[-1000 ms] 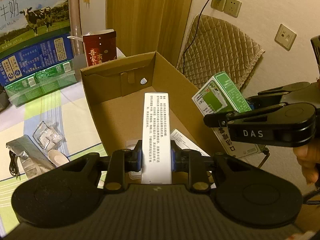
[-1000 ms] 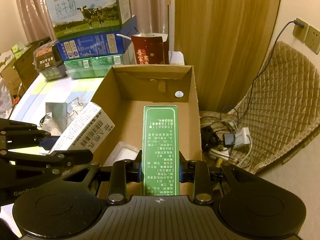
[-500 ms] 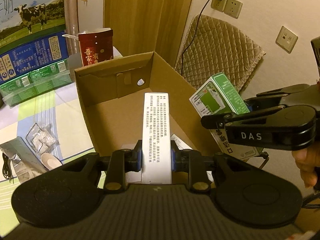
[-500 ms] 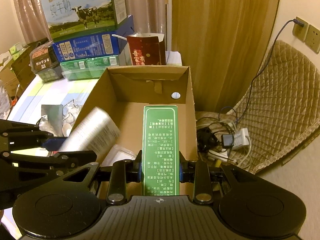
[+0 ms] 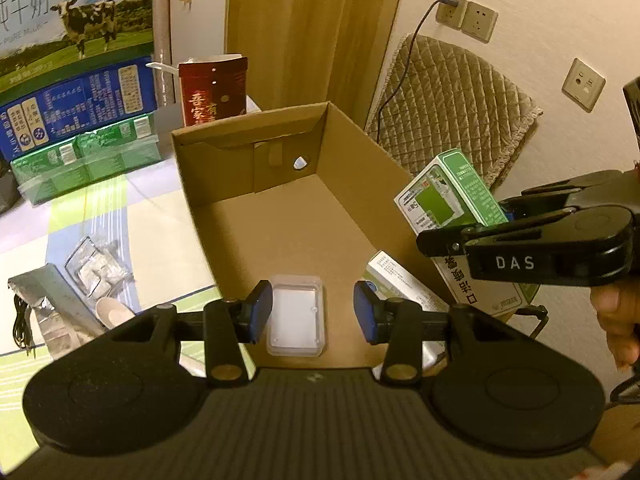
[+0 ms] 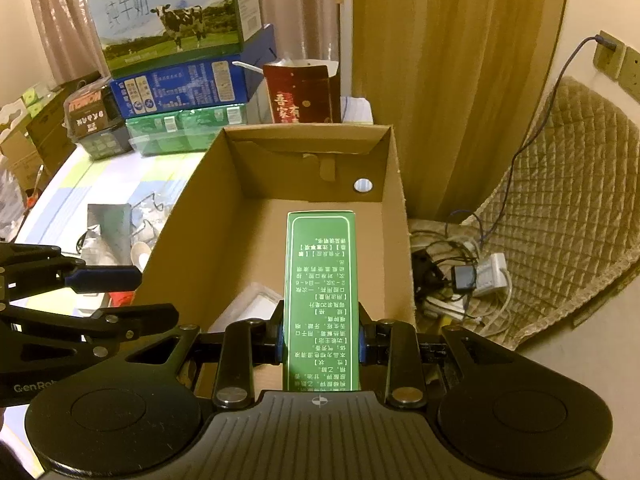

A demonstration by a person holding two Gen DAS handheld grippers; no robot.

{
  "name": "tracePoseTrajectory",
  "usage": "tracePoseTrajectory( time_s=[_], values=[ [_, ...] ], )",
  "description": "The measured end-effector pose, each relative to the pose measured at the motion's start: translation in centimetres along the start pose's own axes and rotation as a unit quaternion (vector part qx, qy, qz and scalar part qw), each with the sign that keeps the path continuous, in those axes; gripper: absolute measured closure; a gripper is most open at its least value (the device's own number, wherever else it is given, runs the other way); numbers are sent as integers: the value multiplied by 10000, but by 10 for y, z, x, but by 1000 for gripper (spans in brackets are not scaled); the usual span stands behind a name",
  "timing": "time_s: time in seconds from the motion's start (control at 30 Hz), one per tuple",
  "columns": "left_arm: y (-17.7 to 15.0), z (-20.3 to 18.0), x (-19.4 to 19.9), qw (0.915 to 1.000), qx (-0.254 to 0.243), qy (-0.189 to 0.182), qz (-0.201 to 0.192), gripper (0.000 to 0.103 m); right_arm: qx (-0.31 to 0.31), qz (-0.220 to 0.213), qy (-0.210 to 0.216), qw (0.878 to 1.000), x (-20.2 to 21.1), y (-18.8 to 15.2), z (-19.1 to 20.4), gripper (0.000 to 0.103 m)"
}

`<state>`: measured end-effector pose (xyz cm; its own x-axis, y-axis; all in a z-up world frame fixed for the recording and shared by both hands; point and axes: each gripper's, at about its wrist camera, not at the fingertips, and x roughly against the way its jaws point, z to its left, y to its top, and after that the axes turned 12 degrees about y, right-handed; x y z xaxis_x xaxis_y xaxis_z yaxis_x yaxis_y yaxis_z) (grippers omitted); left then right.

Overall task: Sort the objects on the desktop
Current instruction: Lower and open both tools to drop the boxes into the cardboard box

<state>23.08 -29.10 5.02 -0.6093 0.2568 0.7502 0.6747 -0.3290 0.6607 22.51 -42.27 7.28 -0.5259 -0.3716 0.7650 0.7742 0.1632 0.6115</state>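
An open cardboard box [image 5: 352, 184] [image 6: 192, 248] stands at the table's right edge. My left gripper [image 5: 313, 312] is open and empty above the box's near end. Below it, on the box floor, lie a clear plastic case [image 5: 295, 320] and a white carton [image 5: 404, 286]. My right gripper [image 6: 320, 340] is shut on a green medicine carton [image 6: 320, 296] and holds it over the box's right side; the carton also shows in the left wrist view [image 5: 452, 204]. The left gripper shows open at the left of the right wrist view [image 6: 100, 296].
Stacked milk cartons [image 6: 172, 48] and a red bag [image 6: 304, 92] stand behind the box. A foil pouch [image 5: 52, 304], blister packs [image 5: 96, 268] and a small spoon [image 5: 114, 312] lie on the table to the left. A quilted chair [image 6: 568, 208] and cables [image 6: 460, 276] are to the right.
My left gripper has opened and let go of the white carton, which has dropped out of the jaws into the box. The right gripper still holds the green carton.
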Motion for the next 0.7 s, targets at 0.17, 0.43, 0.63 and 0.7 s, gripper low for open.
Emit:
tracePoseTrajectory(
  time_s=[0.17,0.43,0.63,0.7],
  values=[
    [-2,8,2,10000,38,42,-17,64,-12,-62,137,9999,-1,2,4,75],
    [-8,17,5,9999,83,103,-33,58,-61,-155,137,9998,6,5,5,69],
    [-15,24,9,9998,149,148,-22,53,-42,-122,121,9998,8,-4,11,62],
    [-17,25,11,9998,145,165,-27,52,-40,-110,125,9999,10,-7,14,60]
  ],
)
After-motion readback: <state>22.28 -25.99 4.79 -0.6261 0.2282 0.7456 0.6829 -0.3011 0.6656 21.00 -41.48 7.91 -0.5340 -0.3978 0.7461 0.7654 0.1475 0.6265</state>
